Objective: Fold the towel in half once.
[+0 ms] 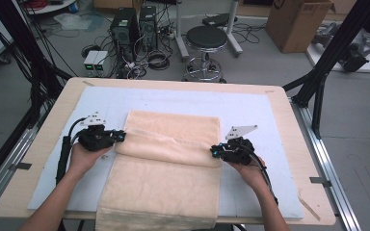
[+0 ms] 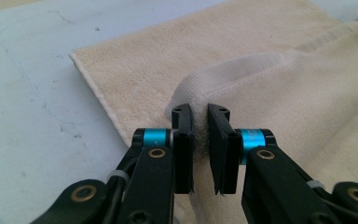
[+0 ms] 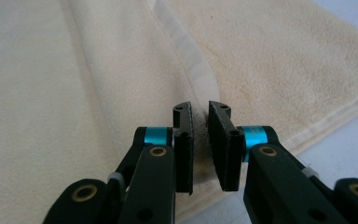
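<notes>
I am holding a gripper in each hand, and both are pinching the same cream towel (image 1: 166, 163). The towel lies on a pale blue mat (image 1: 250, 108) that covers a wooden table (image 1: 289, 115). It sits in the middle of the mat, and its near end hangs over the near edge of the table. The far end of the towel is folded back, so a fold runs across it from the left side to the right side.

My left gripper (image 1: 120, 136) is at the left edge of the towel, right at that fold. In the left gripper view my two black jaws are squeezed on a raised bit of the towel's hem (image 2: 200, 126), and the cloth is bunched up between them.

My right gripper (image 1: 214, 151) is at the right edge of the towel, also at the fold. In the right gripper view its jaws are pressed together on the edge of the towel (image 3: 200, 126), with a thin bit of cloth caught between them.
</notes>
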